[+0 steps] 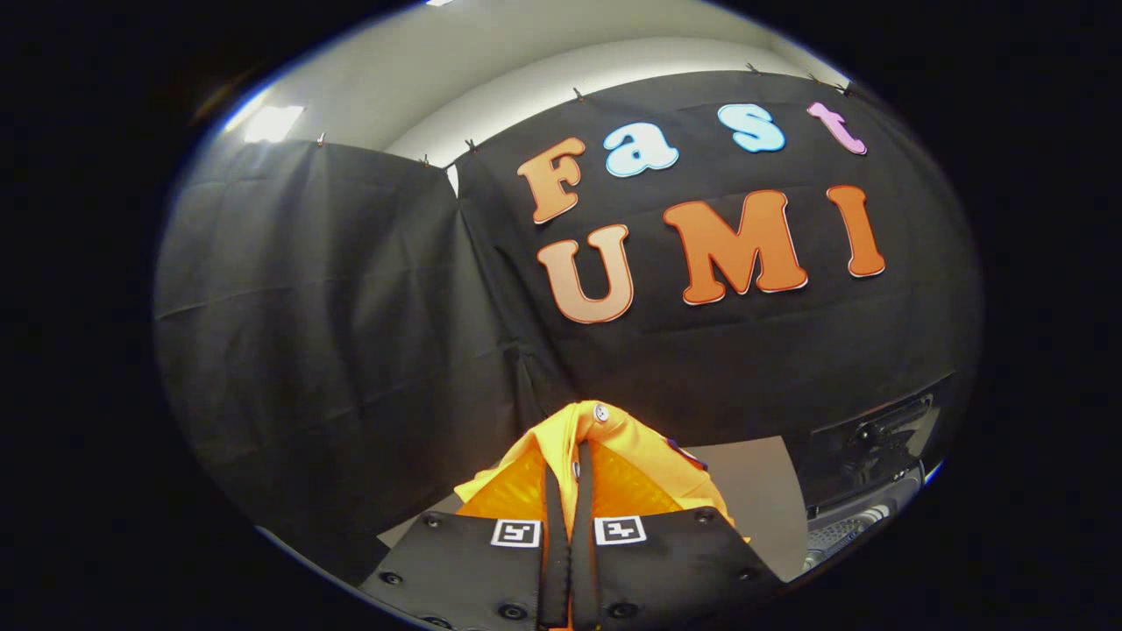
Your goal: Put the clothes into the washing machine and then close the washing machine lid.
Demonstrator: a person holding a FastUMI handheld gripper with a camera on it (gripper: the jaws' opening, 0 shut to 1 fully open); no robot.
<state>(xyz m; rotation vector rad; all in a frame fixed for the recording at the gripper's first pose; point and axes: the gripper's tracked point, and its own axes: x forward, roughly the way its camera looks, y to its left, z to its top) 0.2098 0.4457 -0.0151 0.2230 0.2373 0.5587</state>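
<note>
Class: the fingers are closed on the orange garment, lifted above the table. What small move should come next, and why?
Probably carry the orange garment across toward the washing machine, beyond the fingers on one side. The gripper already pinches it, lifted above the table.

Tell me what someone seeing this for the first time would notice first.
The bright orange garment stands out at once, bunched up and pinched between the fingers of the gripper, which is shut on it and holds it up in front of the black cloth wall. Beyond the fingers, off to their right, sits the washing machine with its dark lid raised, next to a pale tabletop.
</note>
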